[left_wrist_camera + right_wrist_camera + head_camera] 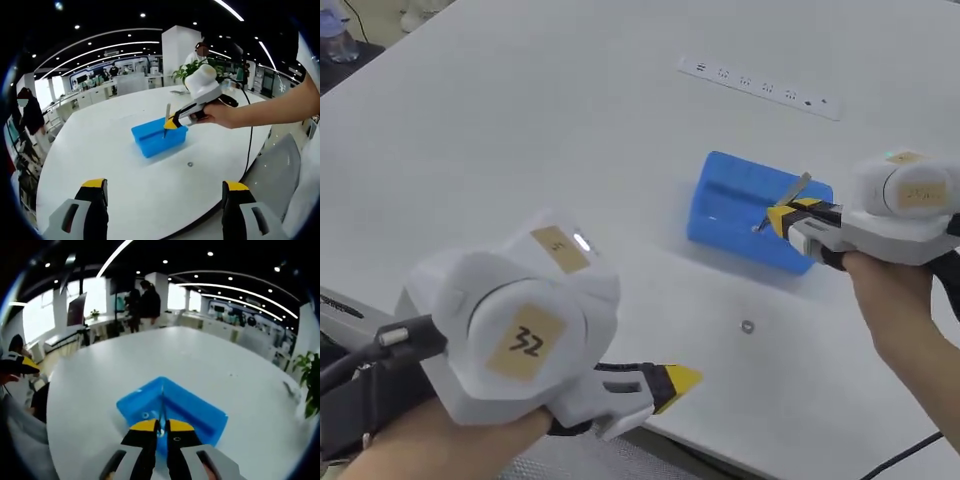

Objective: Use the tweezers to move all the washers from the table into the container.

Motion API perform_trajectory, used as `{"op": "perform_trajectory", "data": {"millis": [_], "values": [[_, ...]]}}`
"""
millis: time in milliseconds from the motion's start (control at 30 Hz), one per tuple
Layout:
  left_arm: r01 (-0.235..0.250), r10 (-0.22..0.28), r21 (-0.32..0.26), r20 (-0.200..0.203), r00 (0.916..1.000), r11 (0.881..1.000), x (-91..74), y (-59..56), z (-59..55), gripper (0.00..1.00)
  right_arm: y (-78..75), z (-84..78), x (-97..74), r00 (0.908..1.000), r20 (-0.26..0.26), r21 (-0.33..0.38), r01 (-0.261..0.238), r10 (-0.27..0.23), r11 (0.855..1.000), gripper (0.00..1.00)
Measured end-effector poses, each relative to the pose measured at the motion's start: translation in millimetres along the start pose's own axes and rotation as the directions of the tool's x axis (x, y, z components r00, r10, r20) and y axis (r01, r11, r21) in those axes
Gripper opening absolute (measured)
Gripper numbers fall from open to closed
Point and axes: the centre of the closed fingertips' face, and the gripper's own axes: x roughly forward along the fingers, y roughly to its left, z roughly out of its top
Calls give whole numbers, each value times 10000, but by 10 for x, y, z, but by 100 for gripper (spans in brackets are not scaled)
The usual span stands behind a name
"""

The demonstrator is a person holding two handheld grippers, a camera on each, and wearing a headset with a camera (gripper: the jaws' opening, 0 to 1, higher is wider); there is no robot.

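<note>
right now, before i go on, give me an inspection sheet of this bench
Surface: white round table, smooth top.
Job's things: blue rectangular plastic container; thin metal tweezers, tips over the container; one small metal washer on the table, apart from the container.
Clutter: white power strip on the far side of the table.
Grippers: left gripper open, holding nothing; right gripper shut on the tweezers.
Cables: black cable at the lower right of the head view.
Surroundings: open office with ceiling lights, people standing, potted green plant.
</note>
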Motion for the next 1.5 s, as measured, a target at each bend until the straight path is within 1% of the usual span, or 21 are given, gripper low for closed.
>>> {"op": "perform_trajectory", "data": {"millis": [100, 233, 367, 500, 600, 633, 700, 767, 1000, 1267, 1367, 1467, 1500], "values": [[-23, 23, -54, -20, 10000, 10000, -4, 11, -13, 97, -6, -27, 40, 9999, -106, -19, -44, 43, 10000, 3], [-35, 35, -38, -97, 9999, 10000, 0, 18, -36, 97, 5, -66, 49, 9995, -311, -224, -29, 22, 9997, 3], [-44, 44, -47, -91, 9999, 10000, 5, 22, -31, 97, -2, -108, 95, 9985, -547, -345, -111, 92, 9993, 3], [-59, 59, -18, -121, 9999, 10000, 8, 22, -35, 97, 1, -156, 107, 9978, -666, -403, -106, 79, 9991, 3], [-61, 61, -2, -166, 9998, 10000, 6, 20, -49, 96, 2, -200, 121, 9969, -785, -614, -95, 47, 9981, 3], [-62, 62, -5, -175, 9998, 10000, 6, 21, -53, 96, 2, -182, 120, 9978, -668, -618, -91, 50, 9980, 3], [-69, 69, -19, -187, 9998, 10000, 5, 22, -58, 97, -5, -191, 140, 9975, -705, -576, -72, 31, 9983, 3], [-77, 77, -32, -175, 9998, 10000, 4, 22, -56, 96, -3, -193, 119, 9979, -648, -492, -52, 20, 9988, 3], [-62, 62, -2, -143, 9999, 10000, 1, 6, -47, 96, -4, -197, 135, 9991, -432, -198, -24, 16, 9998, 3], [-114, 114, -5, -155, 9998, 9999, -20, 25, -61, 97, -13, -192, 125, 9989, -463, 78, -103, 107, 9999, 4], [-179, 178, -18, -94, 9998, 9998, -38, 45, -45, 97, -2, -150, 73, 9994, -329, 181, -110, 116, 9998, 4], [-180, 180, -79, -41, 9998, 9998, -39, 50, -31, 97, -22, -89, 13, 9999, -143, 62, -27, 28, 10000, 4], [-184, 184, -60, -31, 9998, 9998, -34, 51, -28, 97, -21, -51, -34, 10000, -51, 31, -21, 21, 10000, 4]]}}
